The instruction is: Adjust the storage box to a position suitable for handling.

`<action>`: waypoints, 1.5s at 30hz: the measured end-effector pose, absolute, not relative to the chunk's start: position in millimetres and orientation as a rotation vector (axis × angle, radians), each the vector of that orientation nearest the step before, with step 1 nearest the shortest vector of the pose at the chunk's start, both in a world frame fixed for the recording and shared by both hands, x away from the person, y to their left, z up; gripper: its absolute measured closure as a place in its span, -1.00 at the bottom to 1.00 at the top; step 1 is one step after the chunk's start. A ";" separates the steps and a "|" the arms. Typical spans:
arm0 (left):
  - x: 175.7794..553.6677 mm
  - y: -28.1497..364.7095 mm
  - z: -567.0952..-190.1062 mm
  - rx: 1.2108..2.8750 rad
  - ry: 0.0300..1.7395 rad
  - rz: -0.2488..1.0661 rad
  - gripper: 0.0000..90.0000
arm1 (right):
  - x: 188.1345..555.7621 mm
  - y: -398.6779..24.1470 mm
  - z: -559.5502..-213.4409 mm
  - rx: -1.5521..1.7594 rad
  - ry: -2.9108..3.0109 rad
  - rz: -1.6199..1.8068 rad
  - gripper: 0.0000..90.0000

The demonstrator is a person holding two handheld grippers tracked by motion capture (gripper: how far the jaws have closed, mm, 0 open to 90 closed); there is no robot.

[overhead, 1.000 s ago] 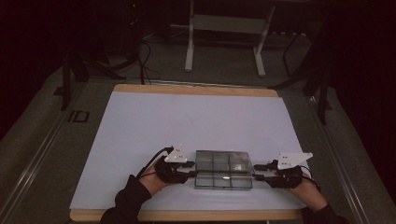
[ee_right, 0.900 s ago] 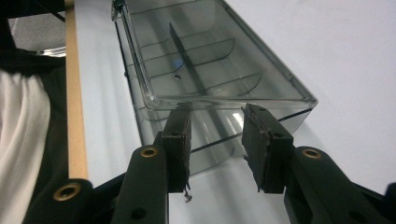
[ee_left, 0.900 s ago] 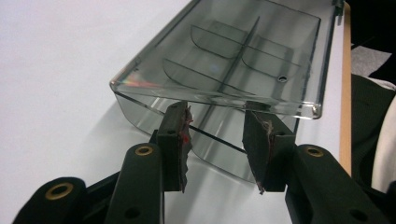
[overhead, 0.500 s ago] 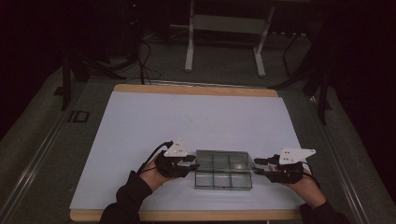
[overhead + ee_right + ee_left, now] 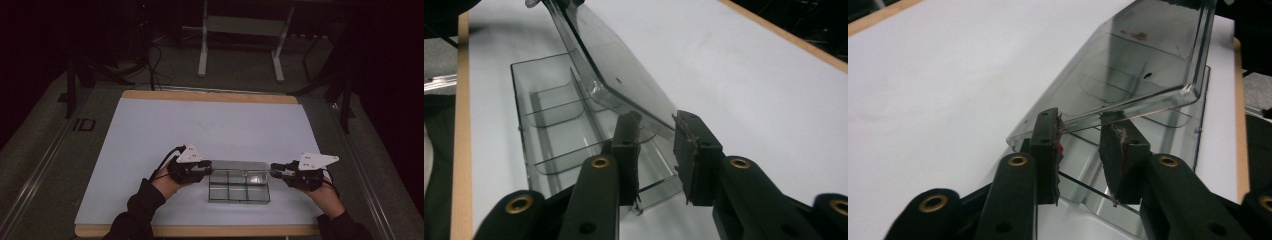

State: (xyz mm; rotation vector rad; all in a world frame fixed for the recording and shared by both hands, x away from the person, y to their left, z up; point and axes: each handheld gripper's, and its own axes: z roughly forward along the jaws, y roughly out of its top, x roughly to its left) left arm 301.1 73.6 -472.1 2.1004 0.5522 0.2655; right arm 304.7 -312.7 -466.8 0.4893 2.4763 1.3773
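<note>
1. The left gripper [image 5: 204, 165] is sitting at the 9 o'clock end of a clear plastic box [image 5: 239, 186]. The right gripper [image 5: 276, 167] is sitting at the box's 3 o'clock end.
2. The box is resting near the 6 o'clock edge of the table [image 5: 150, 135], on its smooth white top. A bare wooden strip is running along the table's border.
3. The lid [image 5: 1128, 70] is standing tilted up off the tray [image 5: 554, 125], hinged along the far long side. In the high view it is reading only as a thin pale band.
4. In the left gripper view the black jaws have just been closing, with the lid's corner edge lying between them. The left pad is touching the edge. Whether the right pad is pressing on it is hard to tell, because the clear plastic is blurring the contact.
5. In the right gripper view the jaws have likewise just been closing around the lid's other end. A narrow gap is showing, and a firm pinch cannot be told.
6. The tray is thin, glossy and see-through, with low dividers forming compartments. Its far end is being cut off by the lid in both gripper views.
7. Dark sleeves are hiding the person's wrists, and the floor beyond the table is too dim to make out.
</note>
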 end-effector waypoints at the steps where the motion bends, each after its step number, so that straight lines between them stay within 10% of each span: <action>1: 301.7 73.3 -471.4 2.099 0.558 0.270 0.59 | 304.7 -312.7 -466.8 0.489 2.476 1.377 0.63; 45: 345.5 60.8 -473.9 1.941 0.754 0.366 0.74 | 348.7 -290.6 -460.4 0.740 2.256 1.329 0.71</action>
